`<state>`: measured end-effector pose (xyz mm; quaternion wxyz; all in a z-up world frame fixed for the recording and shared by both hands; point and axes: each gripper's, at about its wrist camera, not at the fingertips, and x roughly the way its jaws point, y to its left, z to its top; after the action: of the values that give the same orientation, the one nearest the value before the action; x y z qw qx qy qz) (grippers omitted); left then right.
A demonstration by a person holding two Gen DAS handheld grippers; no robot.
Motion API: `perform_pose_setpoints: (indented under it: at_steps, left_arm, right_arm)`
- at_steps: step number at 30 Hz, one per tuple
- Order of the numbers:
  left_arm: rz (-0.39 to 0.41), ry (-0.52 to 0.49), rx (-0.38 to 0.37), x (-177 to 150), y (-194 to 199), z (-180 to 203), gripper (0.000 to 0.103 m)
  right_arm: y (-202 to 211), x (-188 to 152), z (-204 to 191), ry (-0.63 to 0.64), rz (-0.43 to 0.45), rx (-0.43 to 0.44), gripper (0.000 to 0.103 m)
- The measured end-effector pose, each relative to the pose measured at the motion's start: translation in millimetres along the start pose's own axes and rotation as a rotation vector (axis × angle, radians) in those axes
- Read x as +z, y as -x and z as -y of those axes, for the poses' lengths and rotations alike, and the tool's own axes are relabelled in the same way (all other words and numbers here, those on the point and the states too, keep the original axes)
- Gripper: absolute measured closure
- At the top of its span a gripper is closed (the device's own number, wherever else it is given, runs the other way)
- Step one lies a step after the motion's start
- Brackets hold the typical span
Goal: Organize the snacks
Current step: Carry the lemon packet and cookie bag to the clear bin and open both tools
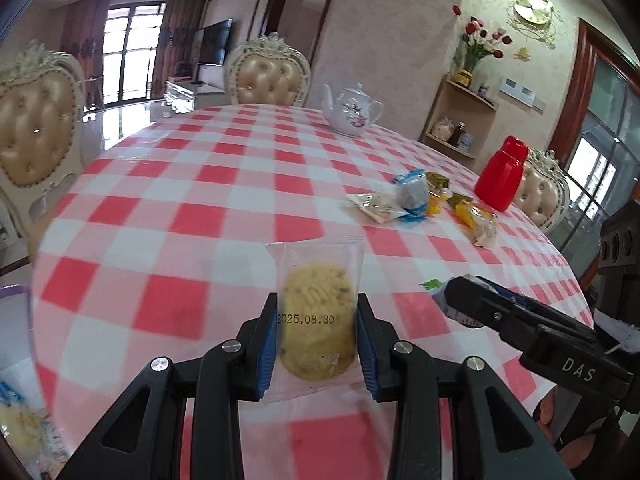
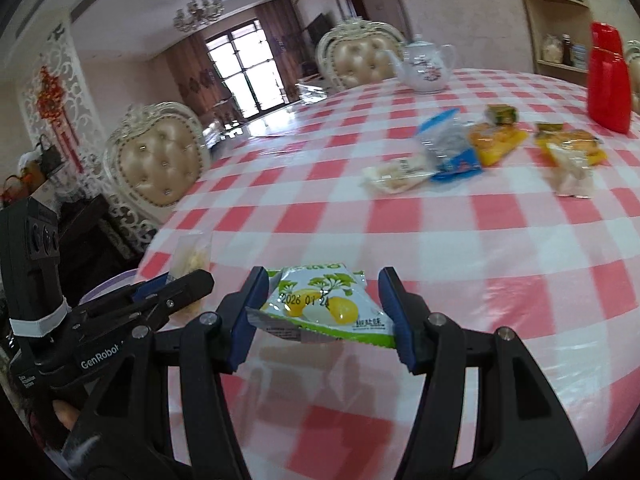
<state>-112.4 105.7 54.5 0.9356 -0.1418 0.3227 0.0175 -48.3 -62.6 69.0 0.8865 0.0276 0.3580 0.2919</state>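
My left gripper [image 1: 316, 340] is shut on a clear-wrapped cookie packet [image 1: 316, 312] stamped 2025.08.30, held above the near edge of the red-checked table [image 1: 180, 200]. My right gripper [image 2: 324, 312] is shut on a green and white snack packet [image 2: 326, 304] with yellow fruit printed on it. The right gripper also shows at the right of the left wrist view [image 1: 516, 316]; the left gripper shows at the left of the right wrist view [image 2: 160, 300]. Several loose snack packets [image 1: 420, 200] lie at the table's far right, also in the right wrist view [image 2: 472, 148].
A white teapot [image 1: 352, 110] stands at the far side and a red jug [image 1: 502, 174] at the right edge. Padded chairs [image 1: 270, 76] ring the table. A purple-rimmed container [image 1: 16, 292] holding snacks sits low at the left, also seen in the right wrist view [image 2: 108, 284].
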Motion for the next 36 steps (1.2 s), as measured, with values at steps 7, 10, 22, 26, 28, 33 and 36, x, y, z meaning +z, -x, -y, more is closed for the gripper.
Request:
perform_pose_setpoints:
  at_steps: [7,10,22,26,28,33,36]
  left_arm:
    - [0.024,0.019,0.048,-9.0,41.3,-34.7,0.067]
    - [0.03,0.044,0.089,-15.5,58.5,-60.4,0.067]
    - [0.103,0.148,0.257,-35.3,115.9,-149.3,0.067]
    - [0.132,0.171,0.324,-35.7,129.0,-170.8,0.067]
    - [0.146,0.179,0.359,-36.3,136.5,-180.4,0.067]
    - [0.16,0.185,0.425,-36.2,148.2,-198.3,0.067]
    - [0.164,0.186,0.454,-35.4,153.2,-205.9,0.067]
  right_arm:
    - [-16.6,-8.5,-44.8,0.049,-0.036,0.098,0.042]
    - [-24.5,-12.8,-64.5,0.078,-0.063,0.153,0.042]
    - [-45.6,-36.6,-157.7,0.236,-0.142,0.401,0.042]
    - [-51.2,-49.1,-191.0,0.303,-0.181,0.505,0.042]
    - [-52.0,-55.6,-207.3,0.341,-0.198,0.553,0.042]
    - [-50.8,-75.2,-246.1,0.452,-0.225,0.637,0.042]
    - [-52.7,-85.3,-265.4,0.495,-0.242,0.668,0.042]
